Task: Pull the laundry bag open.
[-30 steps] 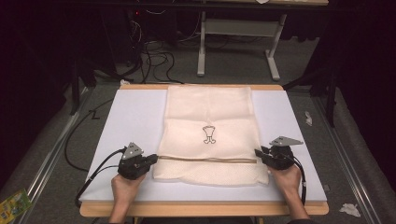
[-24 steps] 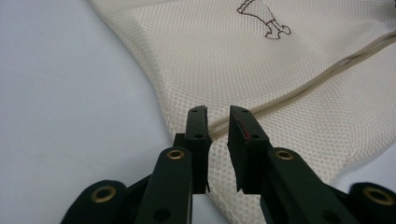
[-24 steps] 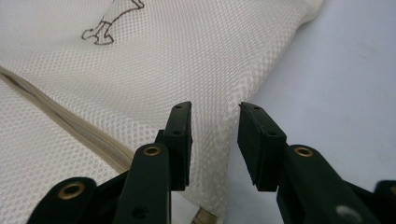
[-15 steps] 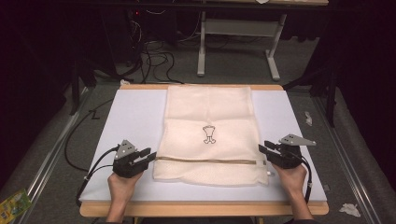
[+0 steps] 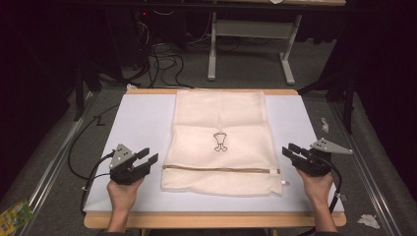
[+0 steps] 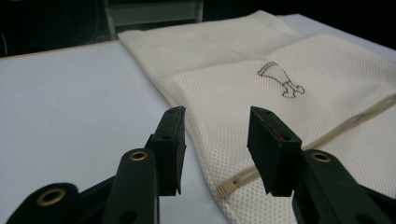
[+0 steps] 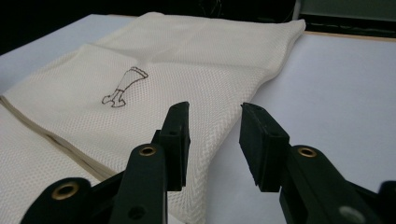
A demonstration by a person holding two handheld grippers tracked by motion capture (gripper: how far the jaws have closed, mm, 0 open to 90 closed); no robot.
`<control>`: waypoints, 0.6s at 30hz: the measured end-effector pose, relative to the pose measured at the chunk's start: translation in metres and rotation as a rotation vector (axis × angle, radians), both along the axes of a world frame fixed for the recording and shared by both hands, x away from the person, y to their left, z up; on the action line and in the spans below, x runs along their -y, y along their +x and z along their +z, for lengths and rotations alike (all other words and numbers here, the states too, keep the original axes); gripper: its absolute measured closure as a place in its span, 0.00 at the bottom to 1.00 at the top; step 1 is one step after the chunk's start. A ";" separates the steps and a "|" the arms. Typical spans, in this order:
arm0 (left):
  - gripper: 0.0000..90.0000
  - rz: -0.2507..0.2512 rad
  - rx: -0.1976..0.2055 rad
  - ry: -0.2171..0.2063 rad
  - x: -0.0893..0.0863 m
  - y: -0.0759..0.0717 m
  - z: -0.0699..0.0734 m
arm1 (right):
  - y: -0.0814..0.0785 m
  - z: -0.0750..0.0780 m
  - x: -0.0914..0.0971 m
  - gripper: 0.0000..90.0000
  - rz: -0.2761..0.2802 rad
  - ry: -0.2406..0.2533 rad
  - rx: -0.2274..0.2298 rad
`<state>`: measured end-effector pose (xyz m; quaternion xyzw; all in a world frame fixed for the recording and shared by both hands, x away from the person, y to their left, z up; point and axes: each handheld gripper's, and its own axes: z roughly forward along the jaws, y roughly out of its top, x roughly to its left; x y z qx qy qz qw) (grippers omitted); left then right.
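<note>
High view: mesh bag (image 5: pixel 222 142) lies flat between both parted fingers, untouched.

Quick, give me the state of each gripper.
Left gripper: open, just been opening, nothing held, beside the mesh bag.
Right gripper: open, nothing held.

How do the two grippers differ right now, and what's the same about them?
The left gripper sits off the bag's left edge, the right gripper off its right edge. The left gripper's grey plate tilts towards the table's middle; the right gripper's plate lies flatter, pointing outwards. Shared: both have jaws that have just been opening, nothing between them, both point inwards at the bag.
</note>
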<state>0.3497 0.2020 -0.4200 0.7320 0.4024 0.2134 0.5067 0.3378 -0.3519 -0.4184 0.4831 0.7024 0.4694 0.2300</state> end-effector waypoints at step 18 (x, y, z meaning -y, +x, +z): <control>0.62 0.106 0.077 -0.055 -0.032 -0.003 0.014 | -0.013 0.018 0.023 0.72 -0.086 0.029 0.113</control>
